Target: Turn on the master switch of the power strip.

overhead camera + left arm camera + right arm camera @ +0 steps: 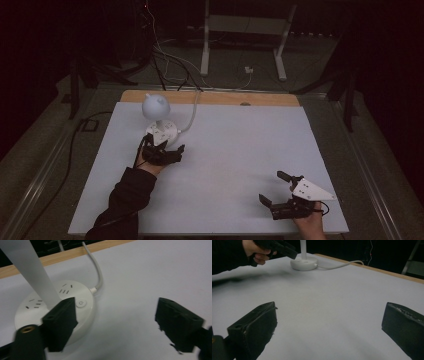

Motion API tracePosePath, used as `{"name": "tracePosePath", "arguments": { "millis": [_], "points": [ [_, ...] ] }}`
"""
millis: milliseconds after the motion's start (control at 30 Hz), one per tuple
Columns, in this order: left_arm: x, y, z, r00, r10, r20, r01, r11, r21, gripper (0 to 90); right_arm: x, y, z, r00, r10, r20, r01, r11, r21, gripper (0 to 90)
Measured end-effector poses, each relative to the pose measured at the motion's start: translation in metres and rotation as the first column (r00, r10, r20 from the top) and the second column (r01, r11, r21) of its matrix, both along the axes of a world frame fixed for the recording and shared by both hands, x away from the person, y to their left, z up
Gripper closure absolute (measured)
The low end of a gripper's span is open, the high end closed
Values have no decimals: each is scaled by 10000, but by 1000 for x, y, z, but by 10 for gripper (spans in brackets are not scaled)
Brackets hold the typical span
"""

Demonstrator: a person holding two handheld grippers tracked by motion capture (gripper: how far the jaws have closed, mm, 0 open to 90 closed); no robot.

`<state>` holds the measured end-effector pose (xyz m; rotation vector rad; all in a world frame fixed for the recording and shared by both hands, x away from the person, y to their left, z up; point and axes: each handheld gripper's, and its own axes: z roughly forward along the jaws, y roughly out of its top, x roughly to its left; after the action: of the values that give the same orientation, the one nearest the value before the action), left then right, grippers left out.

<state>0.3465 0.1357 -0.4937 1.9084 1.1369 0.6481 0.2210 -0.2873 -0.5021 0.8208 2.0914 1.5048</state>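
Observation:
A white desk lamp stands at the far left of the white table top. It has a round base with socket slots and a ball-shaped head. In the left gripper view the base carries a round power button and a slanting white stem. My left gripper sits just in front of the base, open. One jaw hangs over the base's rim beside the button and the other over bare table, my left gripper gripping nothing. My right gripper rests open near the front right, and between its jaws my right gripper has nothing.
The lamp's white cable curves off the back edge past a wooden strip. Beyond the table, loose cables and a metal frame's legs stand on the dark floor. In the right gripper view the lamp base lies far off.

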Motion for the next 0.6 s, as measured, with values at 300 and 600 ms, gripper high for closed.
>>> {"name": "tracePosePath", "arguments": {
  "millis": [300, 600],
  "points": [
    [10, 1, -2, 9988, 467, 132, -465, 9988, -171, 417, 1, -1, -1, 10000, 9, -31, -9, 10000, 3, 0],
    [19, 0, 0, 9977, 673, 81, -673, 9977, 34, 597, 1, -1, 0, 10000, 4, -35, -4, 10000, 14, 0]
  ]
}}
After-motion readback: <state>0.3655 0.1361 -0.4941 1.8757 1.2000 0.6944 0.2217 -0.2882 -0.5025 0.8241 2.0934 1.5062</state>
